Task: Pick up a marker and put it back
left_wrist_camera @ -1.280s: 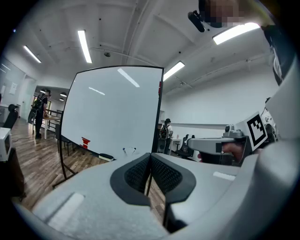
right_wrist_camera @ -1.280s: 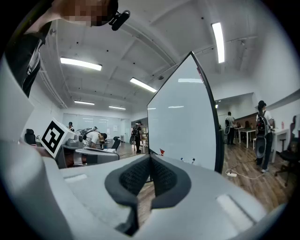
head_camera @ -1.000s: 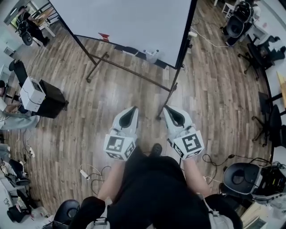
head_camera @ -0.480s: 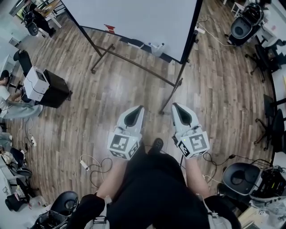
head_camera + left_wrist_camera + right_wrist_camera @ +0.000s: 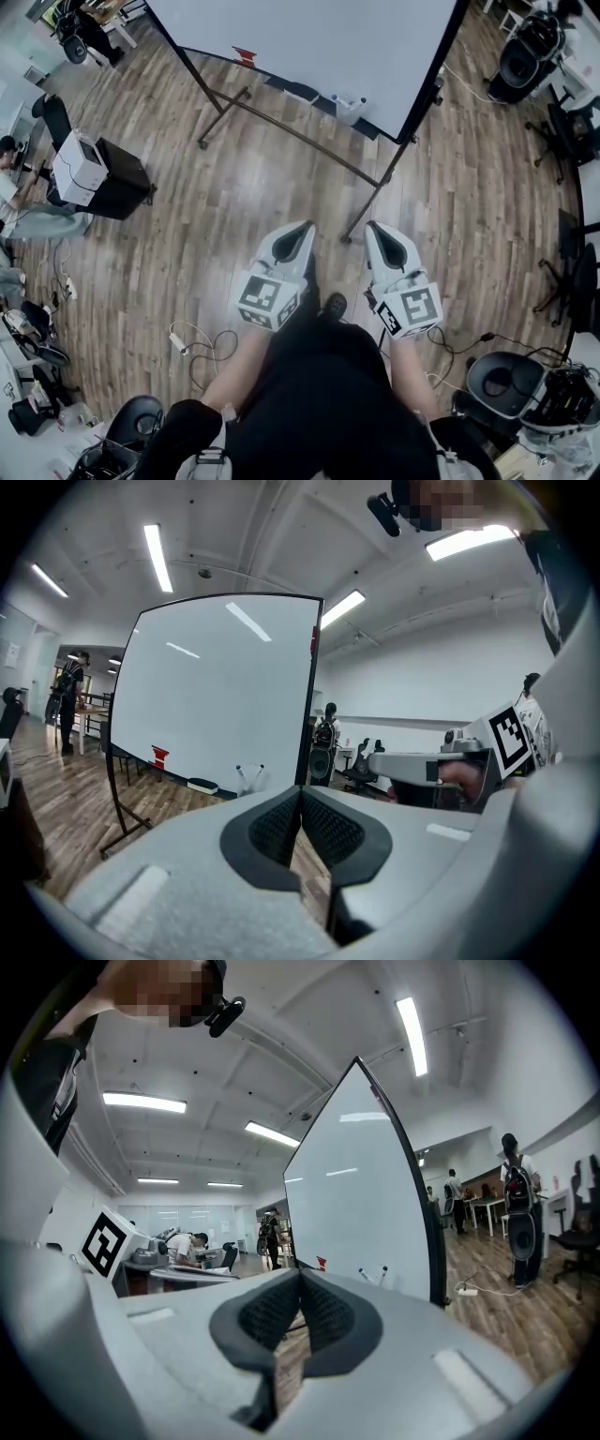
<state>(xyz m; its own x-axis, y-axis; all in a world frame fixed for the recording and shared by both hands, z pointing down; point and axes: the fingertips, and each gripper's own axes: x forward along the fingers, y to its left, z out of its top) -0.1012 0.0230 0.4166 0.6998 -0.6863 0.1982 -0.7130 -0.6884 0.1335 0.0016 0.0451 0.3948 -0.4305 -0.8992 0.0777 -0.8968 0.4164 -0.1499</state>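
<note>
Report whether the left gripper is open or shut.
Shut: the left gripper shows its fingers meeting at the tips, nothing between them.

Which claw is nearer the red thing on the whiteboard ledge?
Left. In the head view the left claw is short of the red thing and slightly right of it; the right claw is farther right, more in line with the markers. Neither touches it.

Top of the whiteboard [image 5: 309, 37] runs off the head view's edge. Along its lower edge, the markers [image 5: 249, 774] are too small for colour; the red item [image 5: 160, 757], unidentifiable.
</note>
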